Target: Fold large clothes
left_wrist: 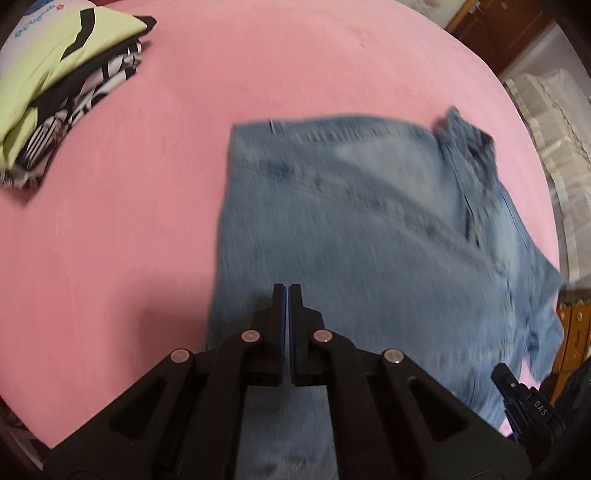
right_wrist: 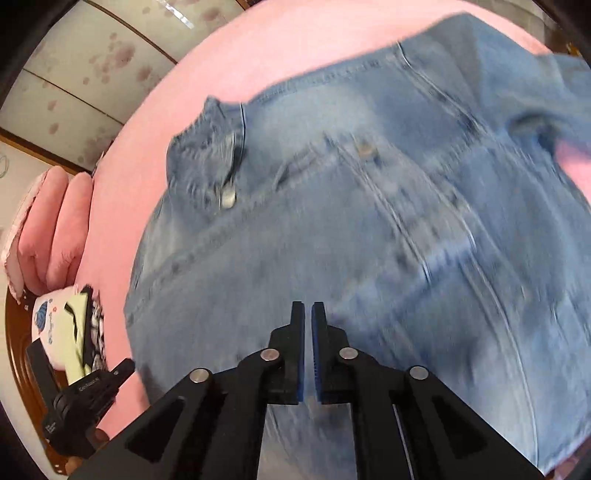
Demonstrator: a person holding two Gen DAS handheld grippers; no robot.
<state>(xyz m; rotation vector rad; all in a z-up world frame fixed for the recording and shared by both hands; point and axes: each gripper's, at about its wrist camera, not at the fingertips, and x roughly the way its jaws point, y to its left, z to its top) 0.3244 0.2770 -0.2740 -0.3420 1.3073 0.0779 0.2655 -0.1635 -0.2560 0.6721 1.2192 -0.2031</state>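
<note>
A pair of light blue jeans [left_wrist: 369, 229] lies partly folded on the pink bed sheet [left_wrist: 129, 221]; the picture is blurred by motion. In the right wrist view the jeans [right_wrist: 369, 229] fill most of the frame, with the waistband, a metal button and a pocket showing. My left gripper [left_wrist: 286, 291] is shut with nothing between its pads, above the near part of the jeans. My right gripper [right_wrist: 308, 310] is nearly shut with a thin gap and holds nothing, above the jeans. The right gripper also shows at the lower right of the left wrist view [left_wrist: 524, 398].
A stack of folded clothes [left_wrist: 55, 96], lime green on top and black-and-white below, sits at the bed's far left; it also shows in the right wrist view [right_wrist: 77, 336]. A pink quilt [right_wrist: 48, 225] lies beside the bed. Wooden furniture [left_wrist: 495, 33] stands beyond the bed.
</note>
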